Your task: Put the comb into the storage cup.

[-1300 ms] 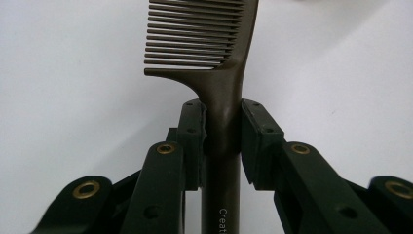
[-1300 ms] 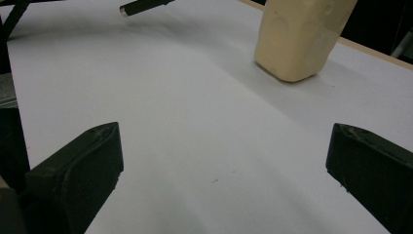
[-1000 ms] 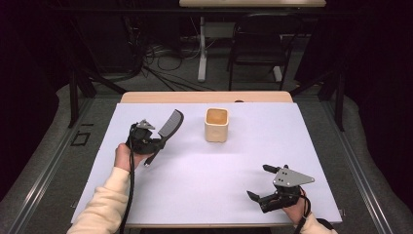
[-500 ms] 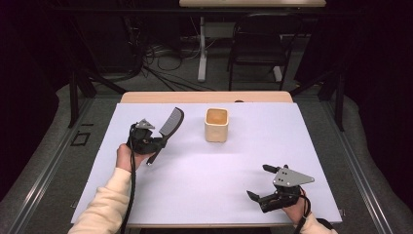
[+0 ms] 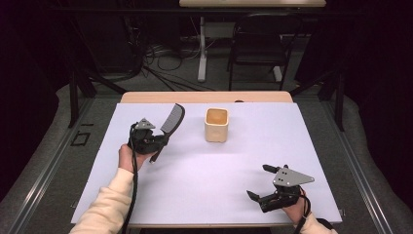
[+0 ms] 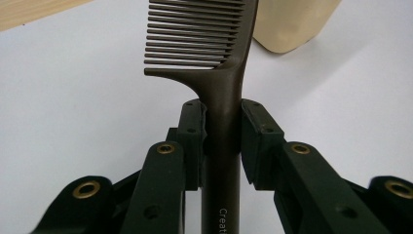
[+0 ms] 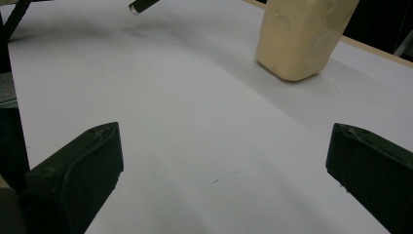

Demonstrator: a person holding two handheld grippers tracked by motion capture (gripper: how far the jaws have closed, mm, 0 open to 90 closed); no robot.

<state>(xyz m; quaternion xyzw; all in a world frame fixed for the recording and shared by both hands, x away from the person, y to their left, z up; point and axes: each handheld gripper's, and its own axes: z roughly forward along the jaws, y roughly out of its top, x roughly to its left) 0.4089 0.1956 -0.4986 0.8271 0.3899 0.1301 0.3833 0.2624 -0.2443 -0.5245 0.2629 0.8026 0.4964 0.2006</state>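
The left gripper (image 5: pixel 157 141) is clenched on the handle of a dark comb (image 5: pixel 169 125); in the left gripper view the two pads press the handle (image 6: pixel 221 146) from both sides, just under the place where the teeth begin. The comb stands out past the jaws, up and away from the person, with its toothed end raised over the far left part of the table (image 5: pixel 195 195); the free end of the handle (image 5: pixel 152 160) points down toward the table and the person.

The comb (image 6: pixel 209 44) looks like hard plastic, dark brown to black, smooth and a little shiny; its teeth are long, thin, straight and evenly spaced, all on one side of a narrow spine; small pale letters are printed on the handle.

To the right of the comb stands a cream cup (image 5: pixel 216 125), apart from it; it is squarish with rounded corners and a matte skin.

The right gripper (image 5: pixel 260 183) rests low over the near right part of the table, well apart from the comb; its jaws are spread wide with nothing between them. The table has a white, flat, smooth cover, with a wooden edge at the far side.
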